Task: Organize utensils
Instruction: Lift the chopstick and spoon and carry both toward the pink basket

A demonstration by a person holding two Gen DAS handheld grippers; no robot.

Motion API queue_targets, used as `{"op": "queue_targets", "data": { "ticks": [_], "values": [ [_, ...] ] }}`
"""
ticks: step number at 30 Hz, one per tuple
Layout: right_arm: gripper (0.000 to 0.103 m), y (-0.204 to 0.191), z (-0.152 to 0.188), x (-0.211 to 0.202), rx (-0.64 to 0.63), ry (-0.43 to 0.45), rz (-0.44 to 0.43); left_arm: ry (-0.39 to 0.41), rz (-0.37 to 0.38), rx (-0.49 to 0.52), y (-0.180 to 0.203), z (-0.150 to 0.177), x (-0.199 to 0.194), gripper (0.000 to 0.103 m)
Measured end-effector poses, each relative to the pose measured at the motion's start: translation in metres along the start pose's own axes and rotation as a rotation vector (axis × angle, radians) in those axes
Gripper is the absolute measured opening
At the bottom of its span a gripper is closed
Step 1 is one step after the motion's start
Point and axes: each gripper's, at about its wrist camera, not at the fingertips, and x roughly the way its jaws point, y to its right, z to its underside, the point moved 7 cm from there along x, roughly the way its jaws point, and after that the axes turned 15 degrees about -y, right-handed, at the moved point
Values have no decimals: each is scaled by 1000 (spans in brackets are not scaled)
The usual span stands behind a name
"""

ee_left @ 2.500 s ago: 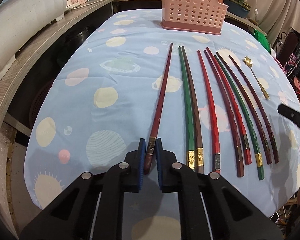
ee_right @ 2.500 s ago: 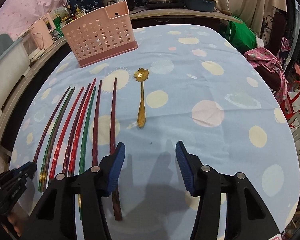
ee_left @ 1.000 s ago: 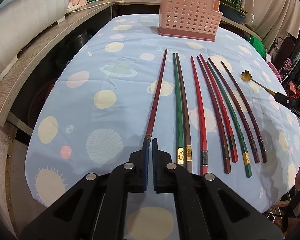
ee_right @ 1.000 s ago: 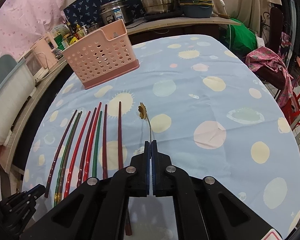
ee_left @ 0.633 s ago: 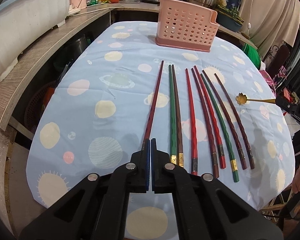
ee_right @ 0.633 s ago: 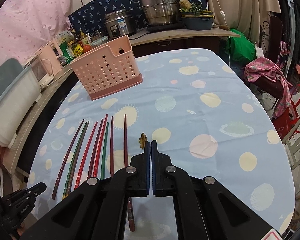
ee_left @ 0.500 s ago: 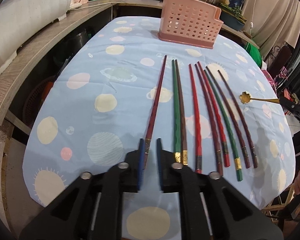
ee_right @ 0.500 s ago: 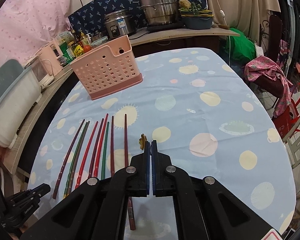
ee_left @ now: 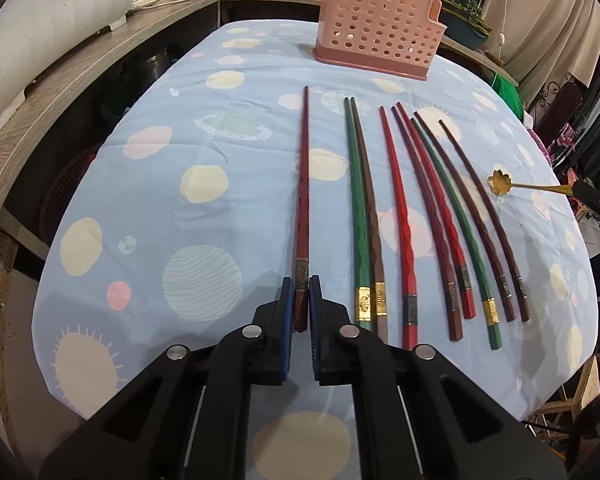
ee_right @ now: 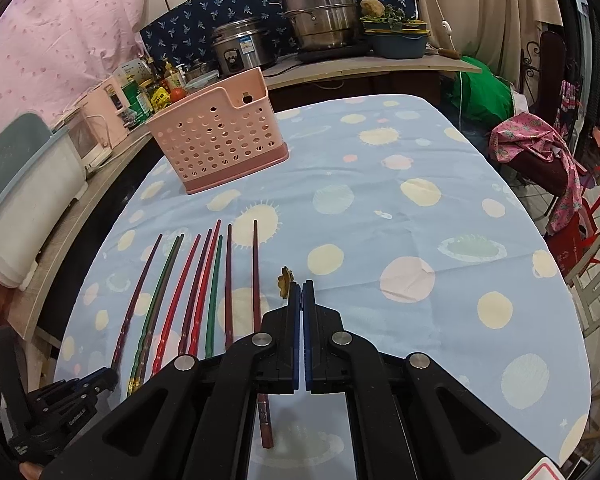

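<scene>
From the left wrist, the left gripper has its blue-padded fingers pinching the butt end of a dark red chopstick, apart from the other coloured chopsticks lined up on the surface's pale blue spotted cloth. A pink perforated plastic utensil basket stands at the far end.

From the right wrist, the right gripper has its fingers pressed together on the stem of a gold flower-bowled spoon, beside the chopstick row.

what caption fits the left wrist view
Left gripper clamps a dark red chopstick on the spotted tablecloth.
</scene>
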Motion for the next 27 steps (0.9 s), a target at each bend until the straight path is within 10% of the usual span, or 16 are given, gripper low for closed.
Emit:
{"op": "queue_targets", "data": {
  "ticks": [11,27],
  "values": [
    [2,0,-38,-64,-55,111,-24,143,25,22,15,-49,-79,7],
    [2,-42,-207,-69,-102,218,-121,494,15,80,53,-239,-225,7]
  ]
}}
